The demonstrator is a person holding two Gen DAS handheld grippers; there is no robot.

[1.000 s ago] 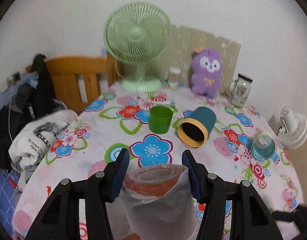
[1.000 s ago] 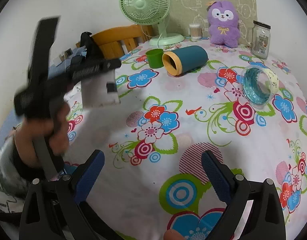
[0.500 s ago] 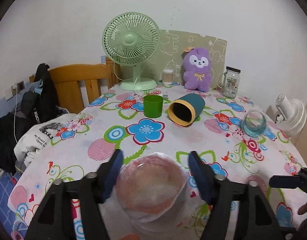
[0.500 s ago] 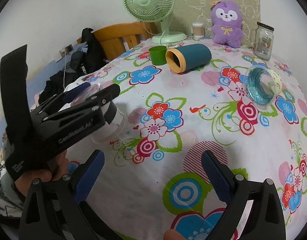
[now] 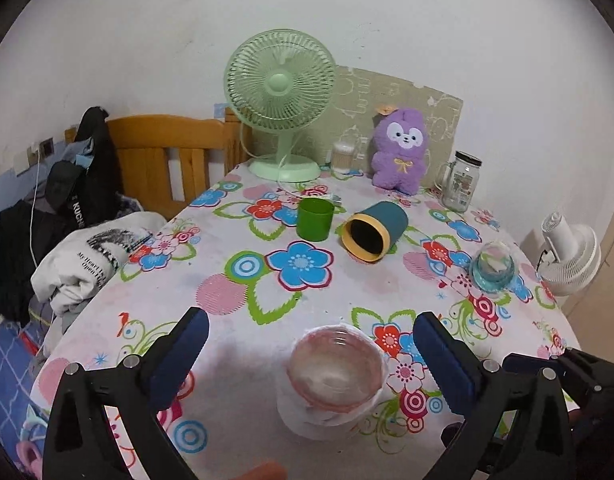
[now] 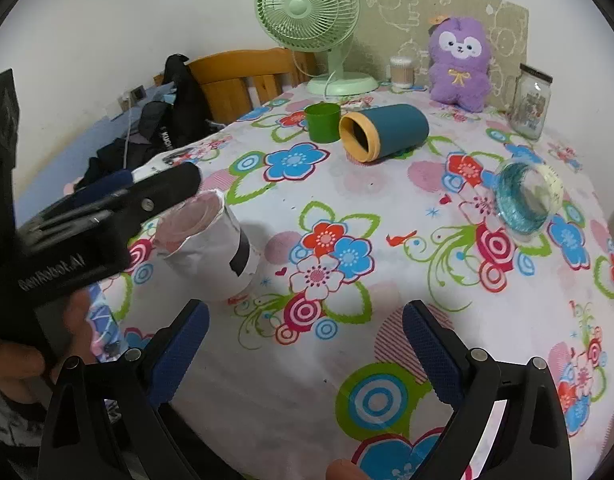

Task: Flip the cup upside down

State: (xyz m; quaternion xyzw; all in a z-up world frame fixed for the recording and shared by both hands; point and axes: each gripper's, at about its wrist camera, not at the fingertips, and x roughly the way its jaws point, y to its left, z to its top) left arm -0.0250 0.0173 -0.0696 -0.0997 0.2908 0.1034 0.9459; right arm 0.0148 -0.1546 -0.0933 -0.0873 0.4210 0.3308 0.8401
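Observation:
A white paper-wrapped cup (image 5: 333, 384) with a pinkish end facing up stands on the floral tablecloth near the front edge. My left gripper (image 5: 311, 354) is open, its jaws wide on either side of the cup and clear of it. The cup also shows in the right wrist view (image 6: 211, 246), with the left gripper's body (image 6: 107, 220) just above it. My right gripper (image 6: 303, 346) is open and empty, low over the cloth to the right of the cup.
A green cup (image 5: 315, 219), a teal tube with a yellow rim lying on its side (image 5: 374, 231) and a blue glass cup on its side (image 5: 492, 266) are further back. A green fan (image 5: 281, 100), purple plush (image 5: 401, 152) and jar (image 5: 461, 181) line the wall. A chair with clothes (image 5: 79, 200) is left.
The left gripper turned the cup, set it on the table and opened its jaws, letting it go. The right gripper has barely moved.

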